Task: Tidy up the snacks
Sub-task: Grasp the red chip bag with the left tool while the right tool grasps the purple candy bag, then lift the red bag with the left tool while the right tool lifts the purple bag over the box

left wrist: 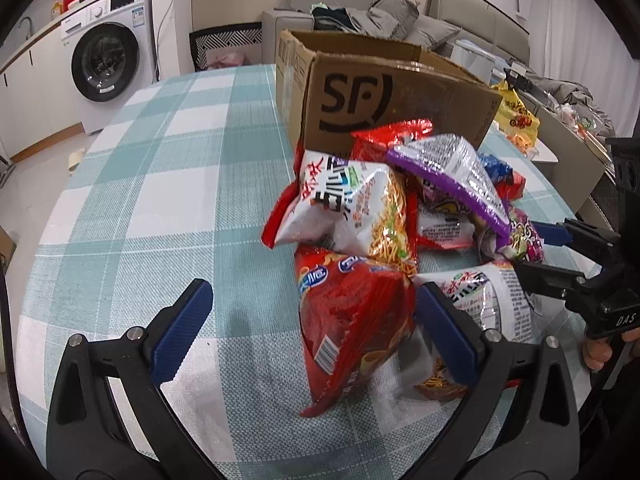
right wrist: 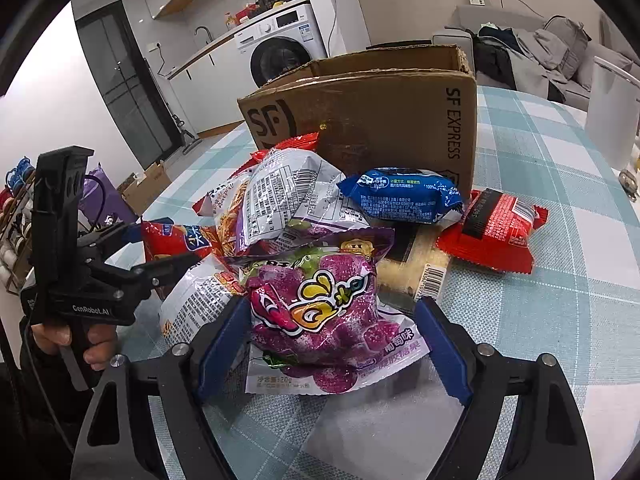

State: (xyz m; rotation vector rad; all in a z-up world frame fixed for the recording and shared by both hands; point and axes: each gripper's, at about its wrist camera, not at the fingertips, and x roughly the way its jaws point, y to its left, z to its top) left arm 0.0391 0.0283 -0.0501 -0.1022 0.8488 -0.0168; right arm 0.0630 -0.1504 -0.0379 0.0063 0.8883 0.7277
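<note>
The right claw (right wrist: pixel 334 344) gapes wide around the purple candy bag (right wrist: pixel 320 312) at the near edge of the snack pile; the left claw (left wrist: pixel 316 320), also wide, straddles a red chip bag (left wrist: pixel 352 320); behind the pile, on the bench (left wrist: pixel 160 200), stands the cardboard box (right wrist: pixel 372 120)

Washing machine (left wrist: pixel 107 58) under the counter (left wrist: pixel 48 30); grey sofa (left wrist: pixel 420 20) piled with clothes far right of washing machine; patterned chair (left wrist: pixel 226 46) between them; checked tablecloth (left wrist: pixel 160 184) nearer.

teal-checked tablecloth (left wrist: pixel 160 184); purple candy bag (right wrist: pixel 320 312)
</note>
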